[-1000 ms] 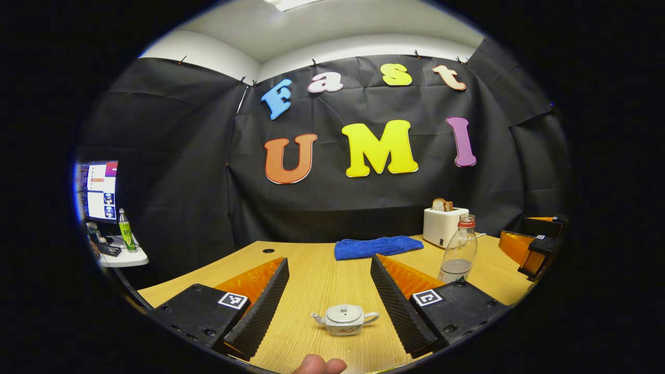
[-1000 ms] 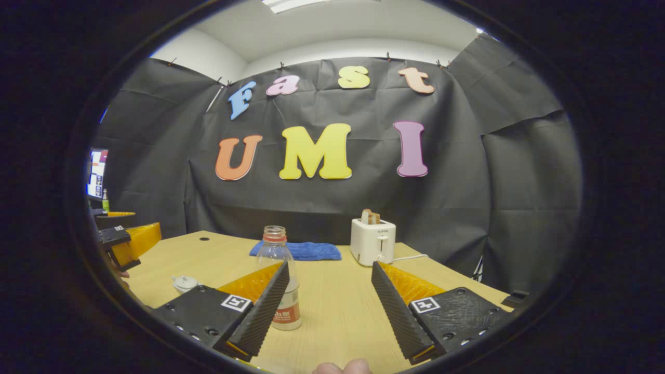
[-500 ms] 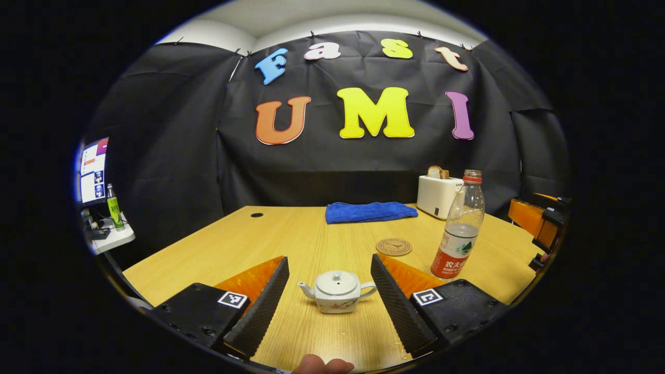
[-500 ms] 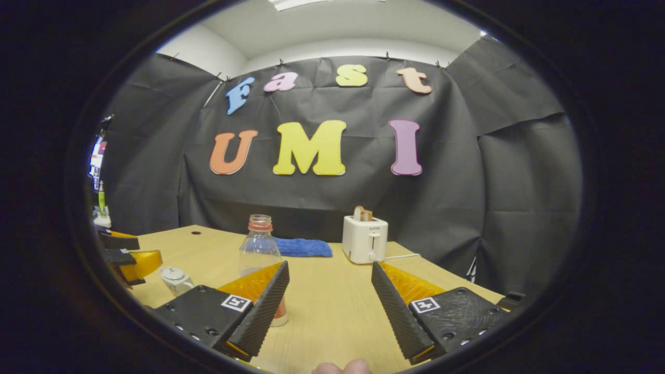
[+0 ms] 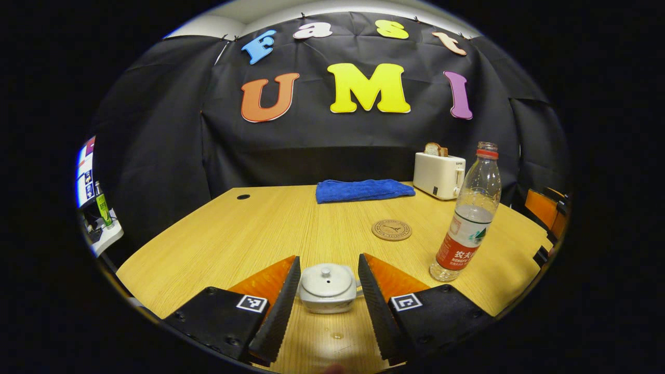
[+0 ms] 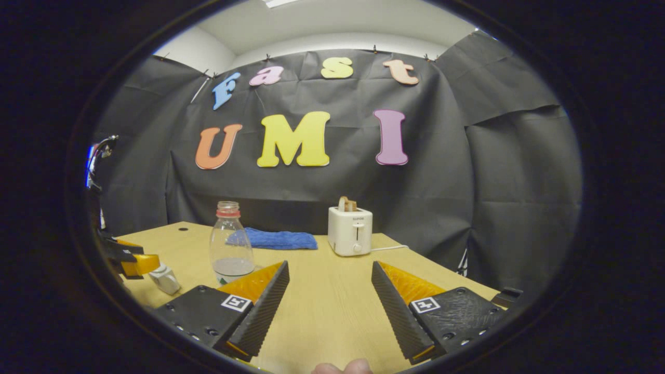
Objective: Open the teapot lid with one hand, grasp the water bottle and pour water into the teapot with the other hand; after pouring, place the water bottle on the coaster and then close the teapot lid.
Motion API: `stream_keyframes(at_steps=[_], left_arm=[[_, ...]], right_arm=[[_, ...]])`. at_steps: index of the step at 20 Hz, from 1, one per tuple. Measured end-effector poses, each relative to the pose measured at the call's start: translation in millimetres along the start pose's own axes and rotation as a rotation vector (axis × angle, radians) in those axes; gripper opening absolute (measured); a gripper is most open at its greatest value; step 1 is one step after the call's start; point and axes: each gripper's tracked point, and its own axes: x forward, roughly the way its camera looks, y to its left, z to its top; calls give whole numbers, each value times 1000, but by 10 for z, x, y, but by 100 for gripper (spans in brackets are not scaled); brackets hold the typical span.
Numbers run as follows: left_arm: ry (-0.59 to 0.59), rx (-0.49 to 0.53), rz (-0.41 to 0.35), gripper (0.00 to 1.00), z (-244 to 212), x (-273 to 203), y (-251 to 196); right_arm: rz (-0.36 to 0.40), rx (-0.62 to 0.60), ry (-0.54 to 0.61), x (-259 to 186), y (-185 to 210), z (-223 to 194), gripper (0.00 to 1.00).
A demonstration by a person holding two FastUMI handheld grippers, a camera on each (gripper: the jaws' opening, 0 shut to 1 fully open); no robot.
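In the left gripper view, a light wooden counter (image 5: 249, 234) stands in front of the black cloth wall. At its far edge lies a folded blue towel (image 5: 363, 190), and to the right of the towel stands a white toaster (image 5: 439, 175) with a slice of bread in its slot. Nearer, a round brown coaster (image 5: 391, 229) lies flat on the wood, bare on top. To the right of the coaster, a little apart from it, stands the water bottle (image 5: 467, 223), upright, uncapped, with a red neck ring and water low inside. The left hand-held gripper (image 5: 328, 288) sits low over the counter with its two fingers spread to either side of the white teapot (image 5: 327, 289). The teapot rests on the counter with its lid (image 5: 326, 278) in place. The fingers flank the pot closely, but the jaws are not clamped on it; whether they touch its sides I cannot tell. At the far left a monitor and a green bottle (image 5: 102, 206) stand on a side shelf.

In the right gripper view, the same counter (image 6: 332, 301) runs back to the cloth wall, with the towel (image 6: 275, 239) and toaster (image 6: 349, 231) at the rear. The right hand-held gripper (image 6: 330, 298) hovers with its jaws wide apart and holds nothing. The water bottle (image 6: 230, 244) stands ahead and to the left of its left finger, apart from it. At the far left edge the teapot (image 6: 165, 279) shows beside a finger of the left hand-held gripper (image 6: 132, 259).
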Motion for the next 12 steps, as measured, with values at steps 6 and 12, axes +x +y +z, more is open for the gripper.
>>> stream_keyframes(at_steps=[6, 12], left_arm=[[51, 16, 15, 49, -60, 77, 16], [56, 38, 29, 16, -34, 102, 64]], right_arm=[[-6, 2, 11, 46, -68, -67, 96], [52, -1, 12, 45, 37, -76, 96]])
